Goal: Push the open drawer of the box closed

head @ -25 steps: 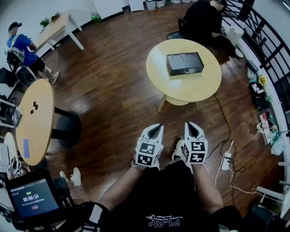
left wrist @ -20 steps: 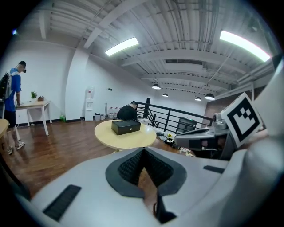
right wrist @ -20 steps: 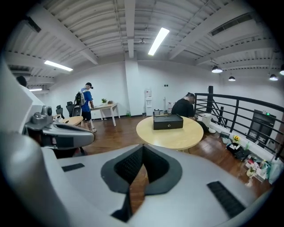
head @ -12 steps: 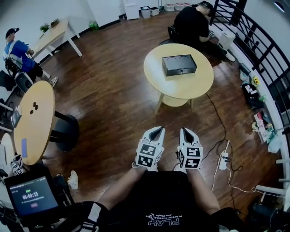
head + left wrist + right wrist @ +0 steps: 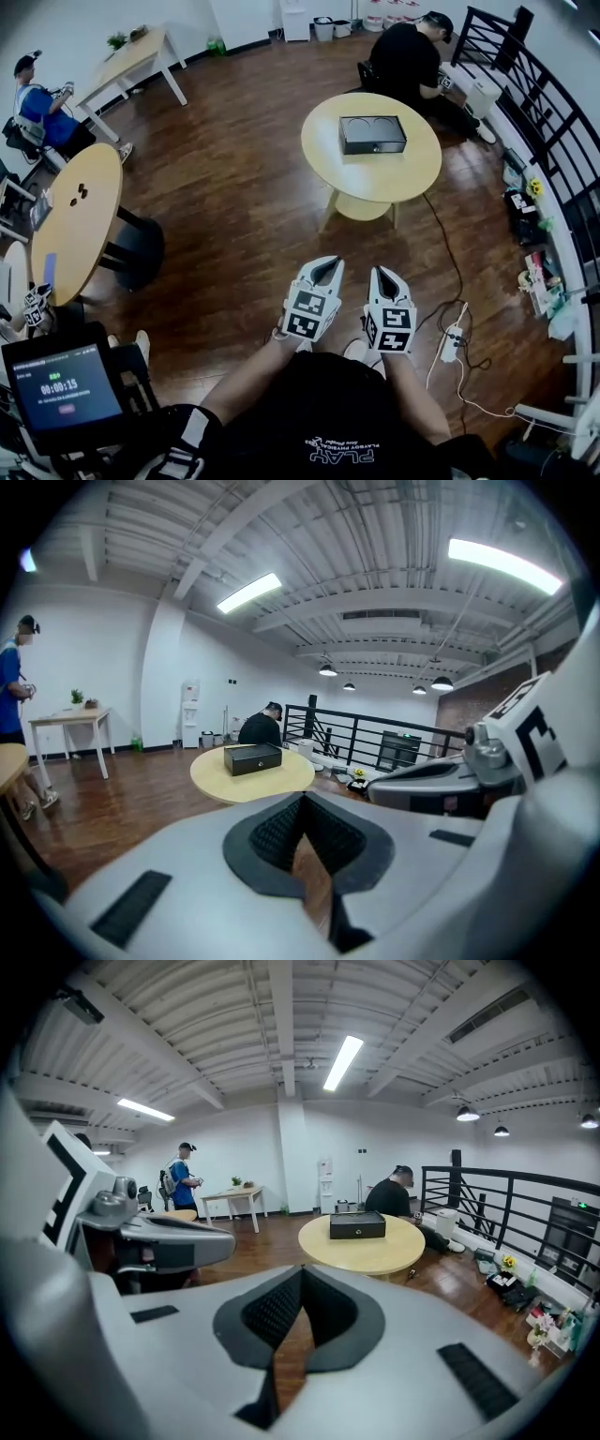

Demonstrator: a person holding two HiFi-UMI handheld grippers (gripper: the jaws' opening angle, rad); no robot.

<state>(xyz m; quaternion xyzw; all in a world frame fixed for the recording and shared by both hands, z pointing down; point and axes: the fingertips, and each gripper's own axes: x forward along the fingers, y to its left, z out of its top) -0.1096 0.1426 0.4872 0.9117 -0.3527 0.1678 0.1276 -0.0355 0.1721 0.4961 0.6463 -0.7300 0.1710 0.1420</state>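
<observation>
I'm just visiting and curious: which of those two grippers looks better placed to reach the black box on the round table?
Right, narrowly. Both are shut, empty and far from the box; the right gripper lines up with it more directly than the left gripper.

Box (image 5: 372, 134) on the tabletop (image 5: 375, 183), well ahead of left tool (image 5: 325, 263) and right tool (image 5: 382, 272) — those two side by side; person (image 5: 405, 56) seated behind tabletop.
</observation>
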